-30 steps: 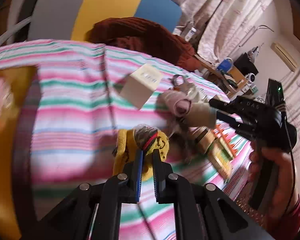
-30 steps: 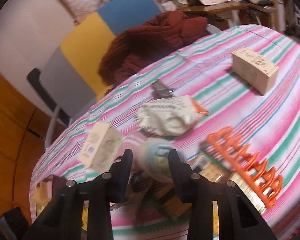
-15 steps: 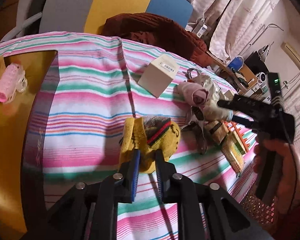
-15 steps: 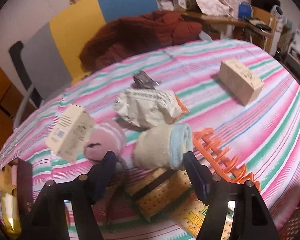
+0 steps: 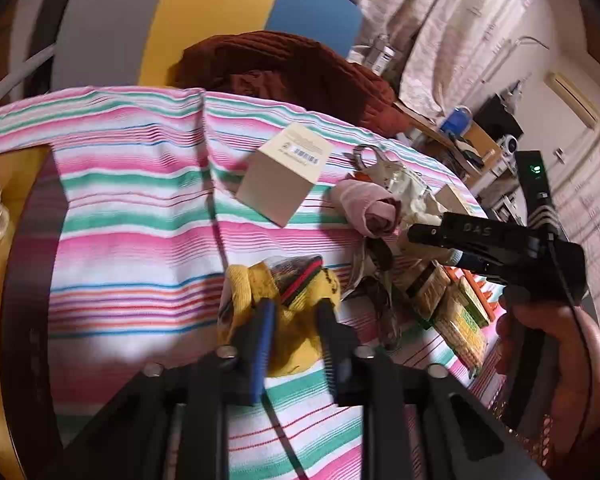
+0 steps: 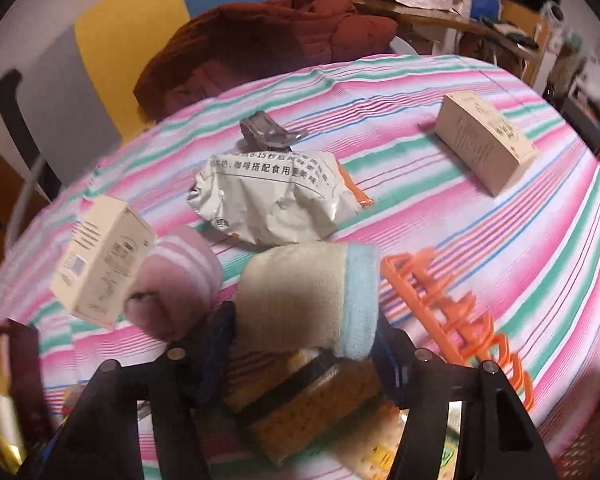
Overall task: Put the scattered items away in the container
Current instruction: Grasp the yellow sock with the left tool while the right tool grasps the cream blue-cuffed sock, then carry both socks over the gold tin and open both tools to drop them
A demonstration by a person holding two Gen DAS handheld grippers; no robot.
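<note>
A rolled yellow sock [image 5: 242, 288] with a red and black cuff lies on the striped tablecloth [image 5: 140, 240]. My left gripper [image 5: 296, 304] is shut on a fold of it. A beige sock roll with a pale blue cuff [image 6: 292, 292] lies across a sponge [image 6: 312, 400]. My right gripper [image 6: 304, 332] straddles this roll end to end, its jaws closing, pads right beside both ends. A pink sock [image 6: 180, 276] touches the roll's left end. In the left wrist view the right gripper [image 5: 436, 246] hangs over the pile, held by a hand [image 5: 552, 344].
Two cream boxes [image 6: 100, 256] [image 6: 484, 140], a white snack bag [image 6: 268, 200], a metal clip [image 6: 268, 132] and an orange rack [image 6: 452, 312] lie on the cloth. A woven basket's rim [image 5: 540, 436] shows at the near right. A brown jacket [image 5: 292, 68] drapes a chair behind.
My left jaws parted slightly and slid onto the yellow sock. My right jaws let go of the beige roll, spread wide, and now stand at its two ends, lower over the pile.
</note>
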